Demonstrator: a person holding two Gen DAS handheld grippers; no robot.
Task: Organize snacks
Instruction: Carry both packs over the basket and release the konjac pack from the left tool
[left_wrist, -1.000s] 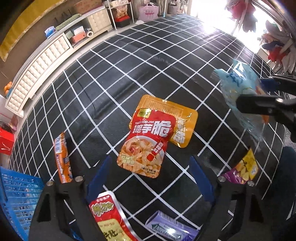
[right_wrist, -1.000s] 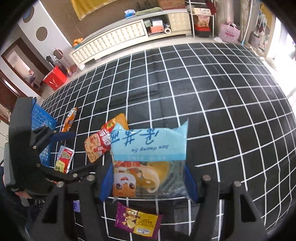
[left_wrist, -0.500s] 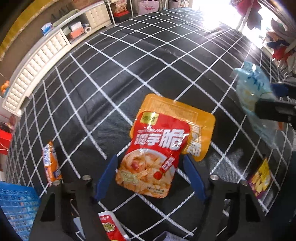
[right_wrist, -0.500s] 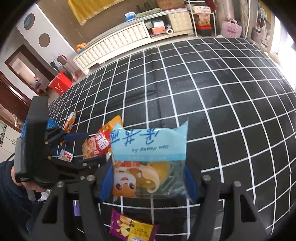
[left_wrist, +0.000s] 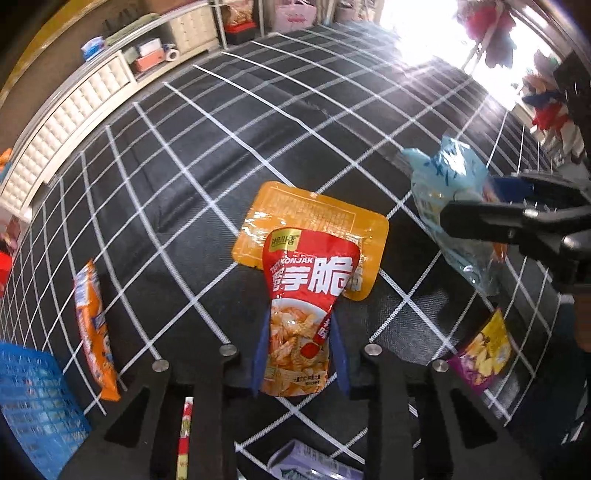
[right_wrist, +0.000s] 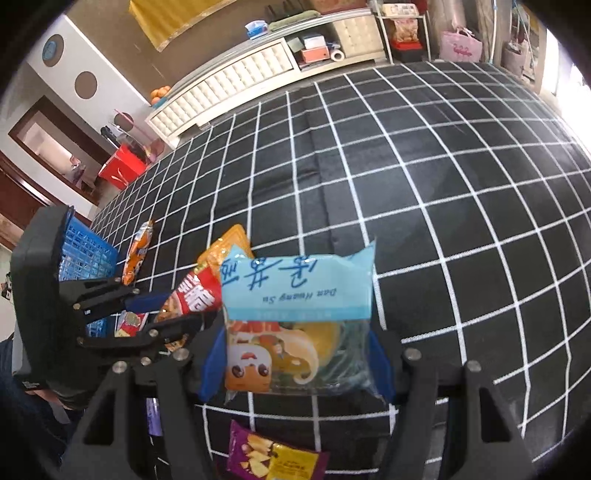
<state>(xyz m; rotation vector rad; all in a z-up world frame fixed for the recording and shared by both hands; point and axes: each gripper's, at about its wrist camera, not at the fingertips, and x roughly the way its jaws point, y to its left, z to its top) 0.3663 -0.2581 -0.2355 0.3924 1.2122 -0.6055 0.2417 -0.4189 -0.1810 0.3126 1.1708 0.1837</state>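
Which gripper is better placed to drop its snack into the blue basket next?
Left. The left gripper pinches the red konjak pouch right beside the blue basket; the right gripper, holding the blue pastry bag, is farther away.

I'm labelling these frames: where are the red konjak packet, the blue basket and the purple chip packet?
red konjak packet (left_wrist: 310, 280): left wrist view, red upper panel.
blue basket (left_wrist: 33, 402): left wrist view, mesh wall.
purple chip packet (right_wrist: 273, 458): right wrist view, front face.

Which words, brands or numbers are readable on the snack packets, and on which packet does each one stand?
"TASTY KONJAK", partly pinched, above large Chinese characters: red packet in the left gripper.
"Dan Huang Su", seen upside down under blue Chinese characters: light blue packet in the right gripper.
Orange packet, orange stick packet, purple packet: print too blurred to read.
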